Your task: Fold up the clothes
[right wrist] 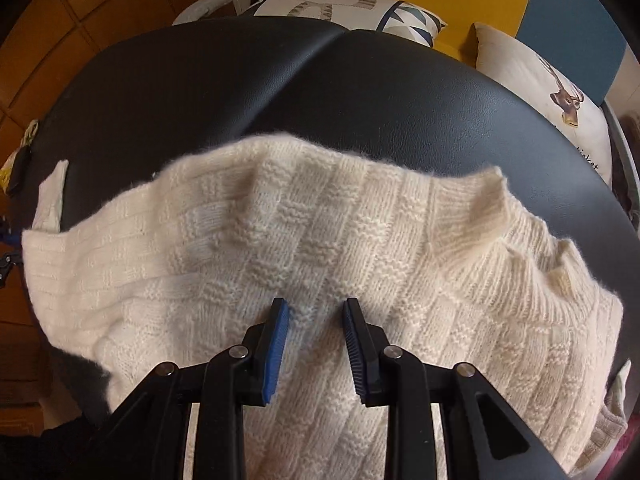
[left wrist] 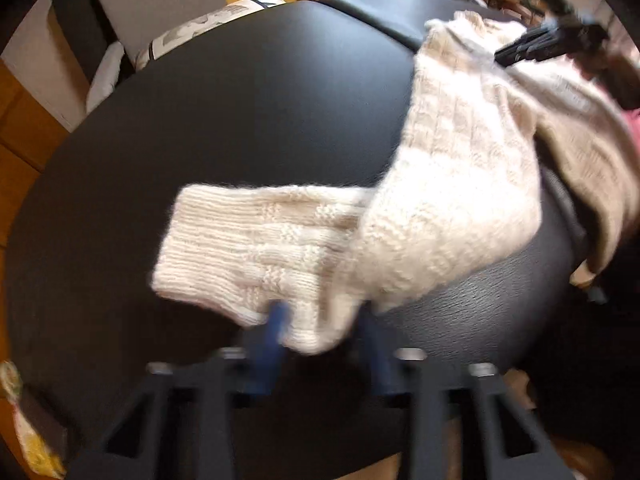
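Note:
A cream knitted sweater [left wrist: 448, 200] lies partly spread on the black padded table [left wrist: 240, 100]. Its ribbed sleeve [left wrist: 248, 240] stretches left across the table. My left gripper [left wrist: 324, 328] sits at the sleeve's near edge, with a bunched fold of knit filling the gap between its blue pads; this part is blurred. The right gripper [left wrist: 508, 58] bears on the sweater's far end. In the right wrist view the sweater [right wrist: 360, 232] covers the near table [right wrist: 360, 92], collar [right wrist: 472, 216] to the right. My right gripper [right wrist: 316, 320] points down with puckered knit pinched between its pads.
Printed cushions [right wrist: 332, 4] [right wrist: 560, 100] sit on seats beyond the table's far edge. Wooden floor [right wrist: 60, 20] shows to the left. A yellowish object [left wrist: 36, 440] rests near the table's left edge. Something pink [left wrist: 632, 124] shows at the right border.

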